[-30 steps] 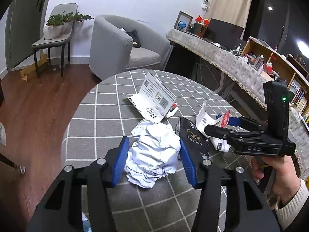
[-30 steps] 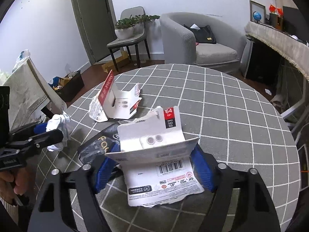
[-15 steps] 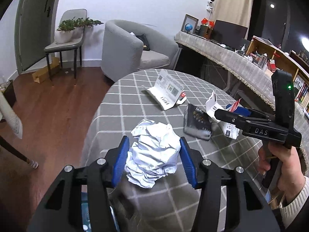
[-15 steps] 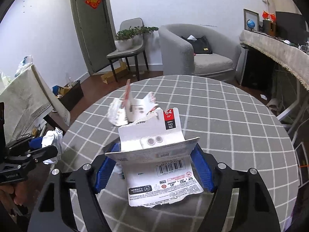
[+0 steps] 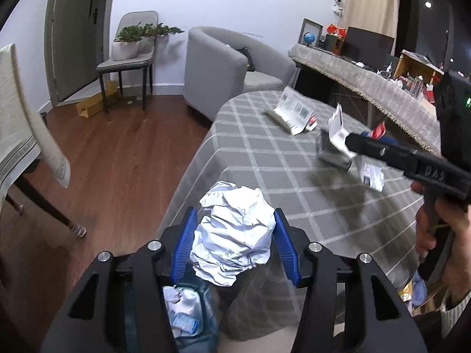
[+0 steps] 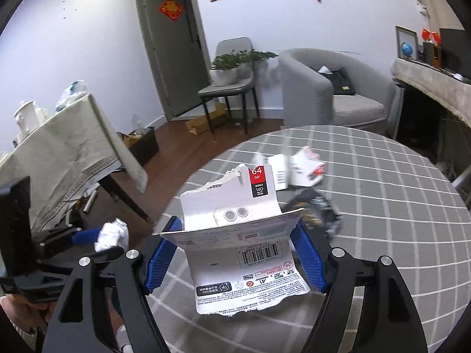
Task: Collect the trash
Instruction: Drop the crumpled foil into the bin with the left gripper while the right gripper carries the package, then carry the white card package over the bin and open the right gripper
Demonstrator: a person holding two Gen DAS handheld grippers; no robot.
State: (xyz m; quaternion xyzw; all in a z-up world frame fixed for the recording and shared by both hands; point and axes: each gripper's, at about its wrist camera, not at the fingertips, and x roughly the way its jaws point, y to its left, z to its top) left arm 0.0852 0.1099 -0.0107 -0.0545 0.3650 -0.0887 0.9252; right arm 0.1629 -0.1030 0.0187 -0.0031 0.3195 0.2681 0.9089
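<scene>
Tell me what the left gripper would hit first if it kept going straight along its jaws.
Probably the edge of the checked tablecloth just beyond the crumpled paper held by the left gripper; depth is unclear.

Crumpled white paper ball between the left gripper's blue fingers, beyond the checked table's edge.

Grey armchair, chair with potted plant (on seat), door.

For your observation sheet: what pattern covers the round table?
Grey tablecloth with a white grid; right wrist view shows it best.
</scene>
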